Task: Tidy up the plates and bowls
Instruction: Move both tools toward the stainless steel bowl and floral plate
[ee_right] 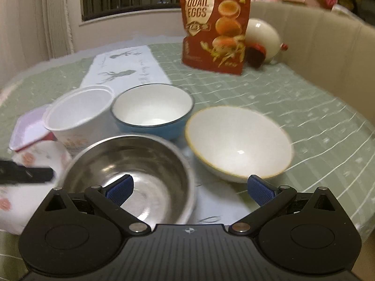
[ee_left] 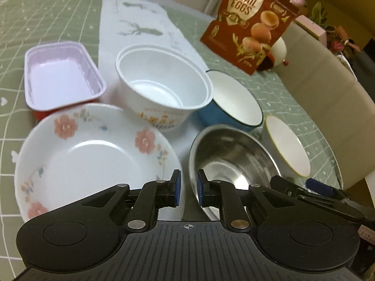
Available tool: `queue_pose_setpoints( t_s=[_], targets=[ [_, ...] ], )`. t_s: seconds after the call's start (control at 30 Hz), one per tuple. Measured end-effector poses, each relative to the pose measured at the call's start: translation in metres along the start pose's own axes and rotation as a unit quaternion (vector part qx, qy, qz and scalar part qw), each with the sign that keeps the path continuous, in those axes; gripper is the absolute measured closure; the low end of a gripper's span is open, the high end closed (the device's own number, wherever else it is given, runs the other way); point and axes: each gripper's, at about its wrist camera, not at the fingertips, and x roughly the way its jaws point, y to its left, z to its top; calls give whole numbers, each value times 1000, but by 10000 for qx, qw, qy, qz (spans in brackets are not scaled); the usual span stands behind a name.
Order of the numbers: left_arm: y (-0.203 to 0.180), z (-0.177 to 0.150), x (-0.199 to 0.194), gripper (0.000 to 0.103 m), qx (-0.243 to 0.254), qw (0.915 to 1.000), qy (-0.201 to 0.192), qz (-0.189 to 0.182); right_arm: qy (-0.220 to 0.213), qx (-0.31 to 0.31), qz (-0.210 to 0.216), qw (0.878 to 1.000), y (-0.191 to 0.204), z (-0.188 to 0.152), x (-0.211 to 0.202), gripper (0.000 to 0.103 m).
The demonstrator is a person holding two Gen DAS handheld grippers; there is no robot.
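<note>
On the far left of the surface [ee_left: 58, 18] sits the pink tray [ee_left: 63, 77], empty, with the flowered plate [ee_left: 93, 154] just in front of it and nearest the left claw [ee_left: 186, 187]. That claw is nearly closed, its blue pads a narrow gap apart with nothing between them, hanging over the seam between the plate and the steel bowl [ee_left: 229, 161]. Behind them stands the white cup [ee_left: 164, 82], then the blue bowl [ee_left: 234, 103], and furthest right the yellow-rimmed bowl [ee_left: 288, 147]. The right claw [ee_right: 189, 188] is spread wide and empty, one pad over the steel bowl's inside, the other near the yellow-rimmed bowl. Nothing looks stacked yet, so the sorting seems barely begun. The dishes crowd each other, rims almost touching, so a claw reaching for one could nudge its neighbour. The steel bowl's slick curved wall might slip from a pinch. The two claws are near each other and could collide. The quail egg bag [ee_left: 253, 23] stands upright behind and may topple if bumped.
</note>
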Motion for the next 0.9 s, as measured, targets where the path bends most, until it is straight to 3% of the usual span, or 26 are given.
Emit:
queue_pose_setpoints(
  t_s=[0.2,0.43,0.6,0.77,0.9],
  targets=[
    [12,4,3,87,-443,9989,-105,-140,348,282,272,9986,-4,-5,15,1],
    [-2,17,26,84,-324,9994,-20,-98,463,917,748,9919,-17,-1,35,11],
    [-6,16,42,76,-260,9994,182,-137,612,902,811,9907,-15,0,52,20],
    [-4,10,54,78,-311,9986,368,-209,772,827,987,9887,-8,-4,60,34],
    [-6,7,47,78,-380,9988,259,-168,609,653,911,9918,1,-4,48,34]
  ],
)
